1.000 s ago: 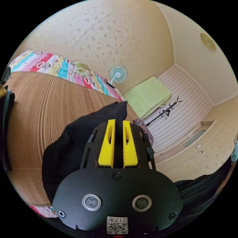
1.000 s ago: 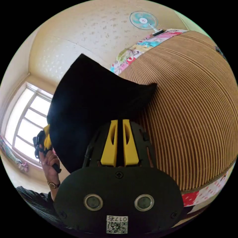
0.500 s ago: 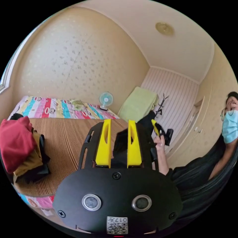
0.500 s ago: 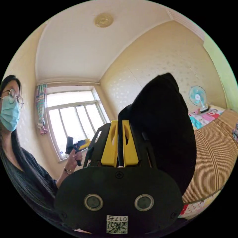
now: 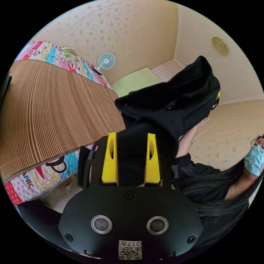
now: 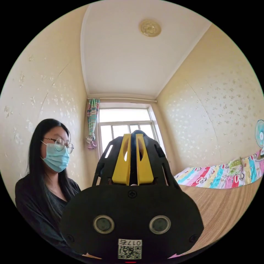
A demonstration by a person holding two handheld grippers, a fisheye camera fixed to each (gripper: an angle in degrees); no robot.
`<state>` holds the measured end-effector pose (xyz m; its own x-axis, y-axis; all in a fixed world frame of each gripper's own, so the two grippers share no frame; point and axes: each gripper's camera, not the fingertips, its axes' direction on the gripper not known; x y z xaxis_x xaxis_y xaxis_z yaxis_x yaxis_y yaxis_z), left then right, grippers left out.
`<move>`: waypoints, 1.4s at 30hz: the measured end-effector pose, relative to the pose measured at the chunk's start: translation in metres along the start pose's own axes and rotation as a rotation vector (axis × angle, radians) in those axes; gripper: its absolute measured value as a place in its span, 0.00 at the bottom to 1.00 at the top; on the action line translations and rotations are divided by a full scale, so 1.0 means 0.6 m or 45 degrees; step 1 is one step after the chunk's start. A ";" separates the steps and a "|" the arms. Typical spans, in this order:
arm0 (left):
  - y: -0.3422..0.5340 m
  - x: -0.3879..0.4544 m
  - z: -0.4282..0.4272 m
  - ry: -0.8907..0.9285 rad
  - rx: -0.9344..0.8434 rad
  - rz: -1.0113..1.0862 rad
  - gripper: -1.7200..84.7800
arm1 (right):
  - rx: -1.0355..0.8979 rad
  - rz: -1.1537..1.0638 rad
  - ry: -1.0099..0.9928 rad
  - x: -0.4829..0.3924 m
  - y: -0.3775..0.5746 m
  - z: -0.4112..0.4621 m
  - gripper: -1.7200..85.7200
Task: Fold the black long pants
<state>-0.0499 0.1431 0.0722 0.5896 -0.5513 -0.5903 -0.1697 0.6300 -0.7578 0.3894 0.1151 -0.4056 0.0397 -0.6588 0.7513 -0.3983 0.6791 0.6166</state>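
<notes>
Left tongs (image 5: 131,140) gaping around black pants (image 5: 170,104), right tongs (image 6: 133,137) pinching cloth

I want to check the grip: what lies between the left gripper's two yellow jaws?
Black pants cloth fills the gap of the left hand-held gripper, seen in the left gripper view.

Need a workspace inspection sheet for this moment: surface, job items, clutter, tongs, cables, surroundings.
Surface: striped bamboo mat over a patterned bedsheet.
Job's things: black pants held in the air off the mat's edge.
Clutter: nothing seen.
Grippers: left tongs open with pants fabric between the jaws; right tongs shut on a thin dark fold of the black pants.
Cables: nothing seen.
Surroundings: small fan, window, curtain, ceiling fixture, a person.
</notes>
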 end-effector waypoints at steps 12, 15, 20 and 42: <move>0.003 -0.086 -0.130 1.014 0.224 -0.278 0.25 | 0.094 -0.009 -0.481 -0.113 -0.079 0.108 0.04; 0.015 -0.047 -0.103 0.789 0.086 -0.214 0.26 | 0.081 -0.023 -0.480 -0.143 -0.081 0.144 0.04; 0.079 -0.014 -0.097 0.659 0.157 -0.100 0.24 | 0.104 0.036 -0.554 -0.179 -0.099 0.178 0.04; 0.021 0.370 -0.171 0.509 0.581 1.013 0.05 | 0.090 -0.026 -0.577 -0.208 -0.253 0.207 0.04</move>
<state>-0.0020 -0.0272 -0.0968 0.1128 0.0313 -0.9931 -0.0308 0.9991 0.0280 0.3311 0.0542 -0.6222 -0.3504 -0.7578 0.5505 -0.4640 0.6510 0.6008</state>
